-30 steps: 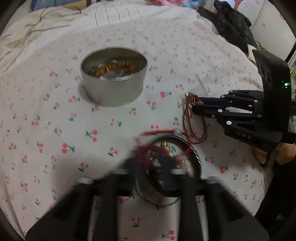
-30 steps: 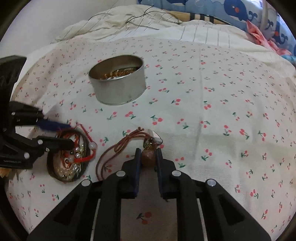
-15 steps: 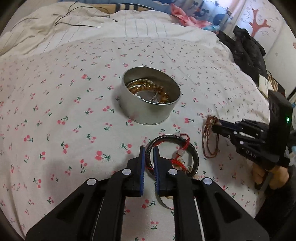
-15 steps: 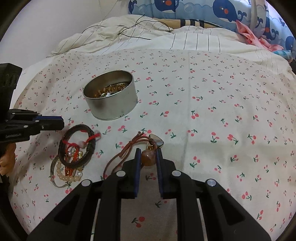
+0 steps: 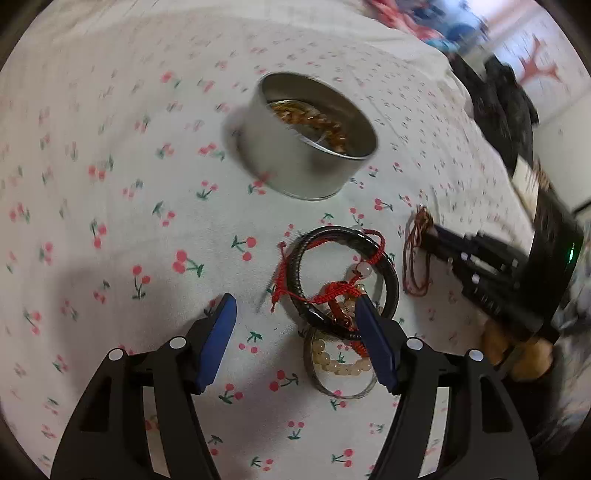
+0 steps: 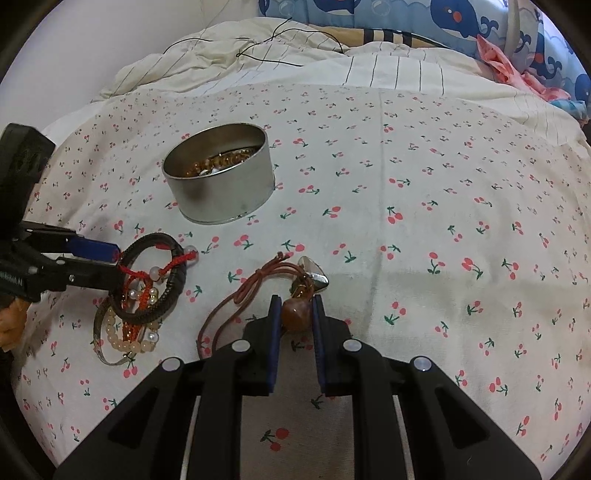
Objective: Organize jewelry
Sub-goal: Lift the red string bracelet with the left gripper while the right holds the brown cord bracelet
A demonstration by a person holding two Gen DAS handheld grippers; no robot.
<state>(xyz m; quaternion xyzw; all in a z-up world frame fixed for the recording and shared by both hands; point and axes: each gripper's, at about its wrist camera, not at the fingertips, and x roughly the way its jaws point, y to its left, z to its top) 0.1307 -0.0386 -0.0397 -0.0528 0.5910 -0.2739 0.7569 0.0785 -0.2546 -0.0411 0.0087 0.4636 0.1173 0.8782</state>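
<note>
A heap of bracelets lies on the cherry-print sheet: a black braided bracelet [image 5: 332, 229] [image 6: 173, 284], a red cord bracelet [image 5: 284, 273], cream beads [image 5: 340, 365] and a thin metal bangle [image 5: 340, 393]. My left gripper [image 5: 295, 308] [image 6: 110, 264] hovers over the heap's near edge, its jaws opening. The black bracelet's rim lies between them and the pads press on nothing. My right gripper [image 6: 294, 310] is shut on the amber bead pendant [image 6: 293, 314] of a brown cord necklace [image 6: 236, 299] [image 5: 415, 258]. The round metal tin [image 5: 306, 173] [image 6: 225, 199] holds amber beads.
A silver charm [image 6: 314, 273] lies just past the right fingertips. Rumpled striped bedding with a black cable [image 6: 280, 44] and a whale-print pillow [image 6: 443, 18] lie behind the tin. Dark clothing [image 5: 498, 99] sits off the bed's right side.
The left gripper's jaws have gone from shut to wide apart. Its view has rolled and drawn closer to the bracelet heap. The right gripper has kept still on the bead.
</note>
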